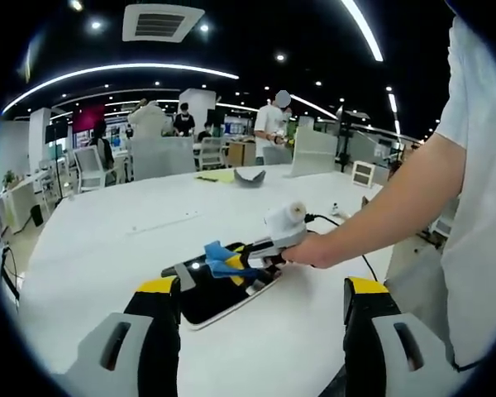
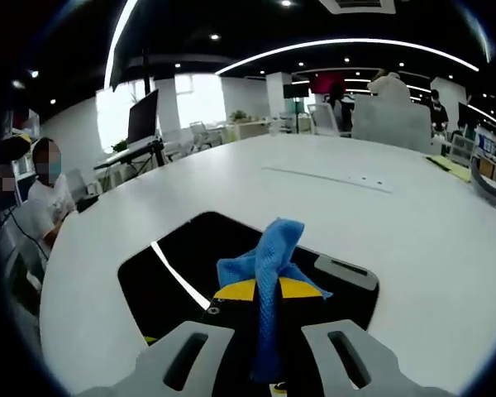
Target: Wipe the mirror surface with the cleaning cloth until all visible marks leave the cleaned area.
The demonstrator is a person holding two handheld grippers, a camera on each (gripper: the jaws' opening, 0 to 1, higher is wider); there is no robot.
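The mirror [image 1: 200, 303] is a dark, white-edged slab lying flat on the white table [image 1: 107, 240]. A person's hand holds my right gripper [image 1: 246, 263] over it, shut on a blue cleaning cloth [image 1: 218, 259] that rests on the glass. My left gripper [image 1: 263, 289] hangs just in front of the mirror, its yellow-tipped jaws wide apart and holding nothing. In the right gripper view, the right gripper [image 2: 267, 291] pinches the blue cloth [image 2: 271, 252] against the mirror [image 2: 178, 277], whose glass reflects a ceiling light strip.
A black cable [image 1: 341, 223] trails across the table behind the hand. A grey bowl-like item [image 1: 250, 175] and yellow paper [image 1: 217, 175] lie at the far side. A person [image 2: 45, 203] sits at the table's left edge; chairs and other people stand beyond.
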